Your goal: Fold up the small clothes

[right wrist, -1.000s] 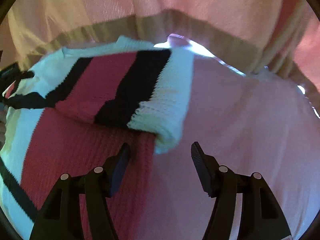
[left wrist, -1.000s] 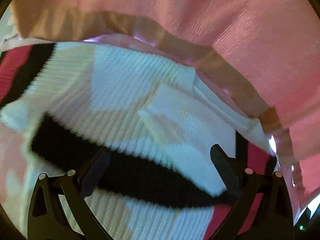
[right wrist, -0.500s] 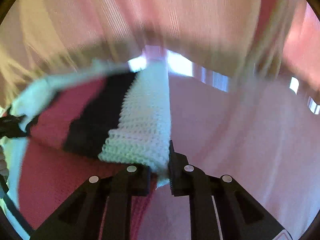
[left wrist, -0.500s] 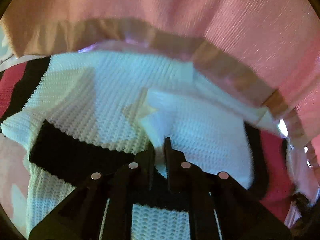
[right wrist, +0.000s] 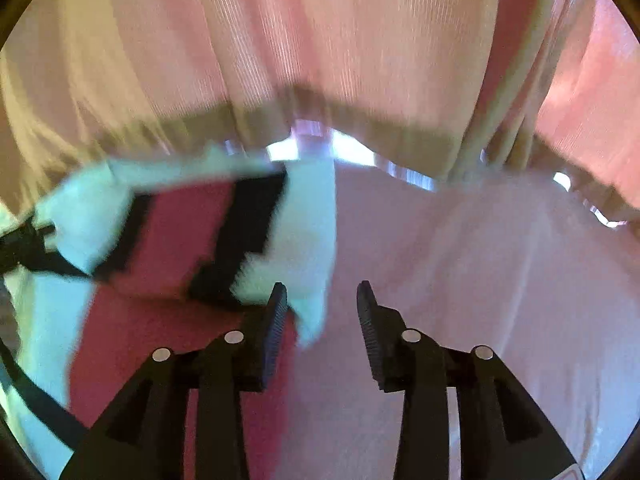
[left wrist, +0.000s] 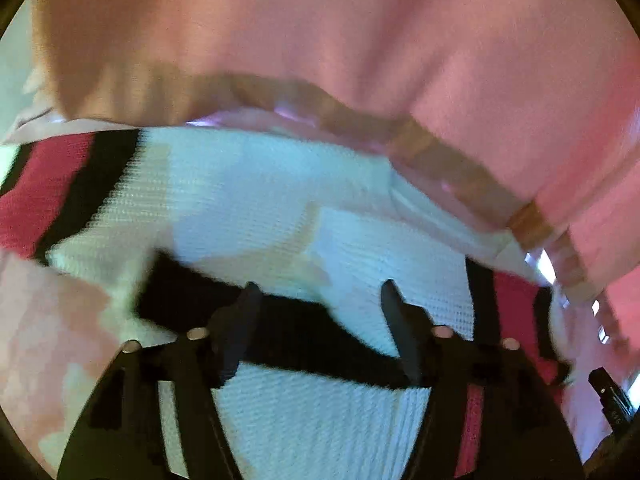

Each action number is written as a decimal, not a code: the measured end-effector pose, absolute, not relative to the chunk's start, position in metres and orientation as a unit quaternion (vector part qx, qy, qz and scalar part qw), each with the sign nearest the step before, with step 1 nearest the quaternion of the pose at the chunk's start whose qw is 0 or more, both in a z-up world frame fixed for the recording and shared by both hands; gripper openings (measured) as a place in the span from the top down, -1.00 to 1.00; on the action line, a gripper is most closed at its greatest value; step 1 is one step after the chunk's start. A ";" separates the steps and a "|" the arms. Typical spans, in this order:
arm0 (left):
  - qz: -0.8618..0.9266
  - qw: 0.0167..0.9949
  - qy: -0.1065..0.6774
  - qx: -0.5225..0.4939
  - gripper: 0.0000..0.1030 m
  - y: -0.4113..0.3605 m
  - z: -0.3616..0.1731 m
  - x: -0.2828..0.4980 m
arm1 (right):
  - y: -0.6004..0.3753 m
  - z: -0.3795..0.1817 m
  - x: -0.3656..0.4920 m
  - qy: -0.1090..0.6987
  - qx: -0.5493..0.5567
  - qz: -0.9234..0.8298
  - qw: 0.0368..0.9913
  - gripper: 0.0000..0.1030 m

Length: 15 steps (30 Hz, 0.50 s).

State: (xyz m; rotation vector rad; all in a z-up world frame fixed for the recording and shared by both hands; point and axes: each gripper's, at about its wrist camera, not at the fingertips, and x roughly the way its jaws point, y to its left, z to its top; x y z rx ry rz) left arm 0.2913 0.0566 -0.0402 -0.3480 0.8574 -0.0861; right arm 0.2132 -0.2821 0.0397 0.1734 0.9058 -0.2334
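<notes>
Where the sweater [left wrist: 256,200] lies on the pink sheet [right wrist: 500,280], I take it as my landmark for both views. It is a knit in white, black and red bands, folded over on itself. From my left camera, the left gripper [left wrist: 318,300] stands over the sweater's white panel with its jaws spread wide and nothing between them; a black band of the knit runs under both fingers [left wrist: 240,320]. A folded white flap rises just beyond the tips. Red and black stripes show at the sweater's near left and right edges.

From my right camera, the right gripper [right wrist: 320,304] sits at the sweater's right edge, jaws moderately apart and holding nothing. The white ribbed cuff [right wrist: 312,240] hangs down between the finger pads, near the left one; whether it touches I cannot tell, as the frame is blurred. Right of the sweater there is only sheet. Beyond the sweater hangs a pink curtain [right wrist: 320,40].

No containers appear in either view.
</notes>
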 end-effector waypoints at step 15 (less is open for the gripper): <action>0.292 0.809 0.365 -0.358 -0.50 0.412 -0.066 0.256 | -0.158 0.028 0.185 0.441 0.013 -0.039 0.896 -0.03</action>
